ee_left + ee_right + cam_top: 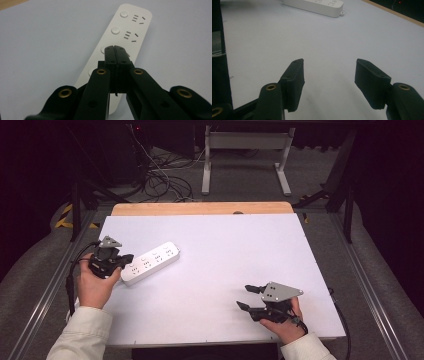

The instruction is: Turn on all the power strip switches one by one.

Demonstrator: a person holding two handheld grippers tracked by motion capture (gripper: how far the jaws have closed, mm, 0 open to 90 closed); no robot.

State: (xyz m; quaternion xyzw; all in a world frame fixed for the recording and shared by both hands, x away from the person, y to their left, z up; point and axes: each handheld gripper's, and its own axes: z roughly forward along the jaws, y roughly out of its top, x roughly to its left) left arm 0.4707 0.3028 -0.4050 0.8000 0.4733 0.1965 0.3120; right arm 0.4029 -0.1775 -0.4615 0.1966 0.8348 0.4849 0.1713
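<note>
A white power strip (150, 262) with round buttons and several socket groups lies slanted on the left part of the white table top (225, 255). My left gripper (127, 258) is shut, its jaws pressed together with nothing between them, tips hovering over the strip's near end (115, 47). In the left gripper view the strip (130, 27) runs away up and right from the closed tips. My right gripper (246, 296) rests low at the front right, open with empty jaws (328, 75); the strip's far end (317, 6) lies well beyond it.
A wooden strip (200, 208) borders the table's far edge. Beyond it stand a white frame (245, 155) and loose cables (160, 182) on the floor. Metal rails (45, 290) run along both sides. Bare white surface lies between the grippers.
</note>
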